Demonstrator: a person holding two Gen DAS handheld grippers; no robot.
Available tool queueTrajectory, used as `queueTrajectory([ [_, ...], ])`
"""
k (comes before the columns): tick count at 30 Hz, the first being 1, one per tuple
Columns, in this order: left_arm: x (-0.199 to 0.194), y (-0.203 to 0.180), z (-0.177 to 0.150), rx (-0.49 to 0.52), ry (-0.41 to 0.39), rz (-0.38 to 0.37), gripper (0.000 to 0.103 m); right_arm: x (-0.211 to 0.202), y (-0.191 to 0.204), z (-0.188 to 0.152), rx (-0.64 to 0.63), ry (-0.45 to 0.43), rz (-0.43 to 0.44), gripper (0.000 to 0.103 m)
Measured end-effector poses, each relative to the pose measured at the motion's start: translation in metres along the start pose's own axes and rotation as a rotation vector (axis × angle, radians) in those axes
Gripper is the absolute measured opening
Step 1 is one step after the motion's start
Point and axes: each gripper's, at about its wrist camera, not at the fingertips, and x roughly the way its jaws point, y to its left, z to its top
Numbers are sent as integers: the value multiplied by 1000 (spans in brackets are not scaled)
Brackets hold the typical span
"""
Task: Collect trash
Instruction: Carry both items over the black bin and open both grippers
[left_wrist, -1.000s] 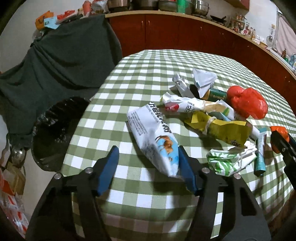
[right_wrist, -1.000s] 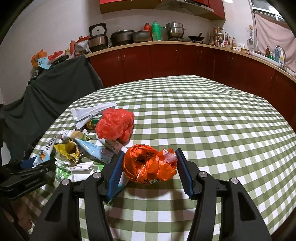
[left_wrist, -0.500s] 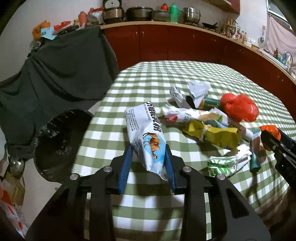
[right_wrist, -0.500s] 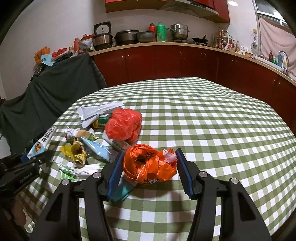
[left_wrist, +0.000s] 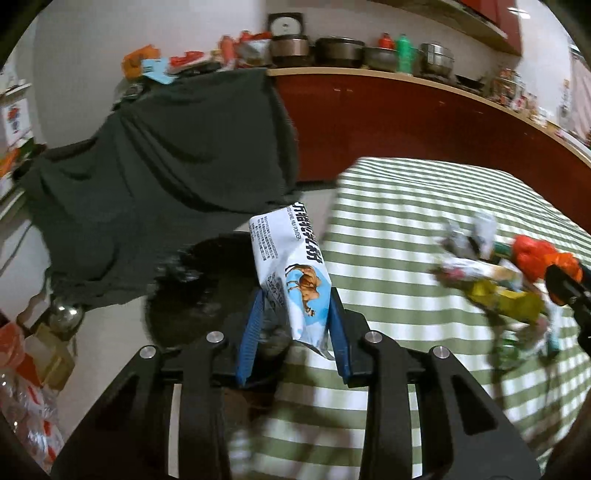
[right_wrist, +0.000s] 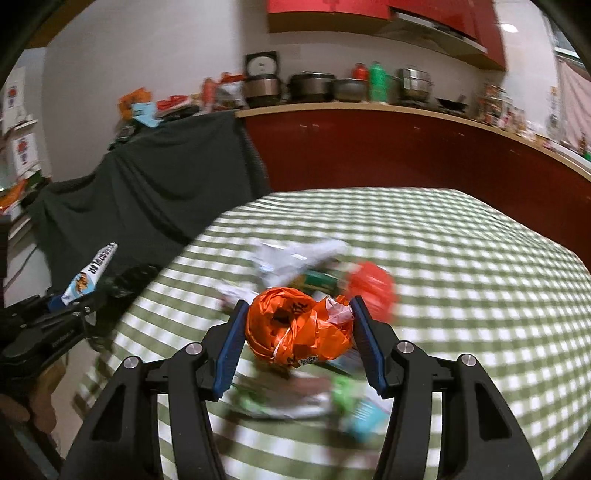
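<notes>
I have the left gripper (left_wrist: 295, 328) clenched on the lower end of a white and blue milk-powder packet (left_wrist: 291, 273), which stands up between the blue fingers (left_wrist: 251, 332), lifted clear of the checked counter (left_wrist: 406, 229). In the left wrist view the packet sits over the counter's edge, with the black-lined trash bin (left_wrist: 192, 280) just beyond and below it on the floor side. The right gripper (right_wrist: 299, 336) is closed around a crumpled orange plastic bag (right_wrist: 295, 332), held above the counter.

The remaining litter (right_wrist: 303, 266) lies in a heap on the counter behind the orange bag: white paper, a red bag, a yellow wrapper, some green pieces. That part of both views is smeared, so I would not swear to the count.

As I read it, the step in hand is the carry to the bin: both pieces are picked up, neither is dropped yet. Next I need to bring the packet squarely over the bin's mouth before I let the left fingers part, because the packet is tall and light and could catch the rim or flutter aside. The orange bag should follow by the same path, well past the counter edge.
</notes>
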Motion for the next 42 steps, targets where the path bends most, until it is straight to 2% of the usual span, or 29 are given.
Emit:
queueTrajectory([
  [5, 5, 37, 4, -51, -4, 87, 33, 25, 46, 15, -51, 11, 106, 55],
  [10, 12, 68, 5, -70, -24, 189, 33, 50, 90, 25, -102, 31, 173, 55],
  [15, 23, 90, 5, -99, -17, 243, 34, 72, 129, 30, -150, 56, 227, 55],
  [31, 70, 122, 1, -126, 49, 235, 34, 119, 201, 35, -222, 134, 309, 56],
  [33, 78, 124, 2, -131, 55, 227, 40, 126, 206, 35, -232, 153, 315, 60],
  [34, 79, 126, 2, -133, 55, 233, 51, 129, 207, 35, -231, 157, 315, 64],
  [39, 91, 133, 0, -146, 72, 245, 53, 133, 207, 37, -211, 160, 314, 67],
  [42, 91, 136, 0, -156, 75, 249, 58, 125, 202, 39, -204, 137, 306, 69],
])
